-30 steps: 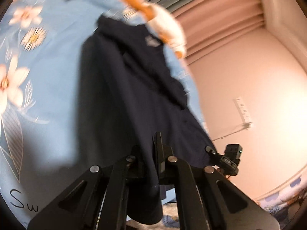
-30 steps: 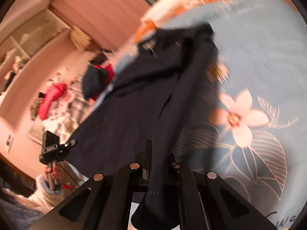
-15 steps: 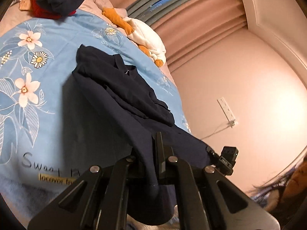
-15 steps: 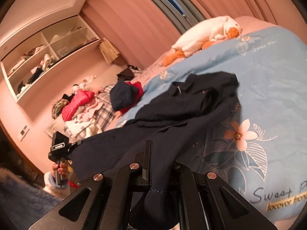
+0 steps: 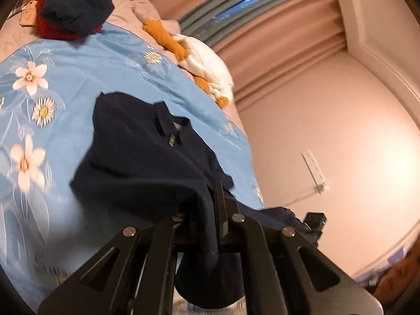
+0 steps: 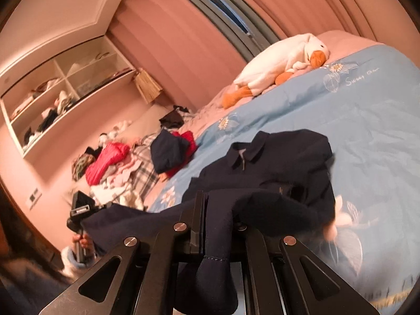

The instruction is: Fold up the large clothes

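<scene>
Navy cloth fills the middle of both views: the dark jacket (image 5: 147,157) lies collar-up on the blue flowered bedspread (image 5: 78,78), its near hem lifted off the bed. The left gripper (image 5: 210,210) has its jaws pressed together on a fold of that hem, with the cloth draping down between the black fingers at the bottom of the frame. Over in the right wrist view, the right gripper (image 6: 218,210) is likewise pinching a bunched edge of the jacket (image 6: 275,168), a tongue of fabric hanging below the jaws. A blurred lump of dark cloth rises just right of the fingers and hides part of the flower print. At lower left of that view the other gripper shows, held in a hand (image 6: 81,244) with a pale blue cuff, and the hem stretches from it toward the centre. A white plush duck (image 6: 283,60) with orange feet lies in the upper right on the pink sheet. A heap of clothes (image 6: 126,168), red, plaid and navy, sits at centre left beside the bedspread. Open shelves (image 6: 60,99) line the wall at upper left, and pink curtains (image 6: 183,39) hang behind. A wall socket (image 5: 315,170) shows at right in the left wrist view.
</scene>
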The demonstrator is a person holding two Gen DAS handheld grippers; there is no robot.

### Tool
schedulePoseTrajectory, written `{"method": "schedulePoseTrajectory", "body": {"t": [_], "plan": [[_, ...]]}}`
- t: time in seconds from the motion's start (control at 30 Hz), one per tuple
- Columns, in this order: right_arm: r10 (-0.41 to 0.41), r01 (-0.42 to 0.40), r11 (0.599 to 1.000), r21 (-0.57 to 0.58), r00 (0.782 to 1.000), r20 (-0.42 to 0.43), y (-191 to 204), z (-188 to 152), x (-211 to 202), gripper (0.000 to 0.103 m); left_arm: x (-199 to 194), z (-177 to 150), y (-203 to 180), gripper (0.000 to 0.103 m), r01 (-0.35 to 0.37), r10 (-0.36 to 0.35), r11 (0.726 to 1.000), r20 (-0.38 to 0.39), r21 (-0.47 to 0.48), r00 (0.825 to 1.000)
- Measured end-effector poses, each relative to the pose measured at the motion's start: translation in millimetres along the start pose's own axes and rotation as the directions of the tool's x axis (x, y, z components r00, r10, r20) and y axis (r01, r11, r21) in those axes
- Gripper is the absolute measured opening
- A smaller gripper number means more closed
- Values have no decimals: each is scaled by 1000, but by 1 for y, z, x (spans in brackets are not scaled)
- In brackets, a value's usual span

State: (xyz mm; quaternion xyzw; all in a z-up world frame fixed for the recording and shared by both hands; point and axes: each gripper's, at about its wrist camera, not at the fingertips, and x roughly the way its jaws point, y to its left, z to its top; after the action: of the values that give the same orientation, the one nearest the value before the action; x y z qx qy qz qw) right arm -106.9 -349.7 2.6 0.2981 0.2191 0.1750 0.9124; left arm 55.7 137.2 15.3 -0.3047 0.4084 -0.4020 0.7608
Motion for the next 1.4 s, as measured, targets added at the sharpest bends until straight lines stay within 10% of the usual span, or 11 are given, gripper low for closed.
{"method": "schedulePoseTrajectory", "body": {"t": [0.47, 0.97, 1.13, 1.2, 1.23, 1.4], "plan": [[-84, 94, 987, 129, 993, -79, -74, 98, 119, 6, 122, 133, 68, 6, -168, 157, 971, -78, -168, 985], [-166, 289, 815, 501, 947, -276, -200, 96, 218, 6, 251, 178, 184, 9, -368, 274, 836, -270, -407, 923], [-129, 298, 736, 608, 943, -306, -216, 89, 222, 39, 253, 183, 199, 25, -375, 247, 800, -311, -469, 918], [-96, 252, 703, 665, 960, -262, -217, 90, 213, 55, 234, 190, 199, 69, -311, 207, 789, -248, -530, 946], [-82, 222, 682, 697, 970, -229, -218, 91, 206, 58, 227, 194, 198, 75, -294, 202, 784, -224, -546, 954], [-52, 114, 671, 732, 993, -107, -214, 108, 182, 64, 184, 220, 191, 77, -181, 207, 790, -23, -586, 978]]}}
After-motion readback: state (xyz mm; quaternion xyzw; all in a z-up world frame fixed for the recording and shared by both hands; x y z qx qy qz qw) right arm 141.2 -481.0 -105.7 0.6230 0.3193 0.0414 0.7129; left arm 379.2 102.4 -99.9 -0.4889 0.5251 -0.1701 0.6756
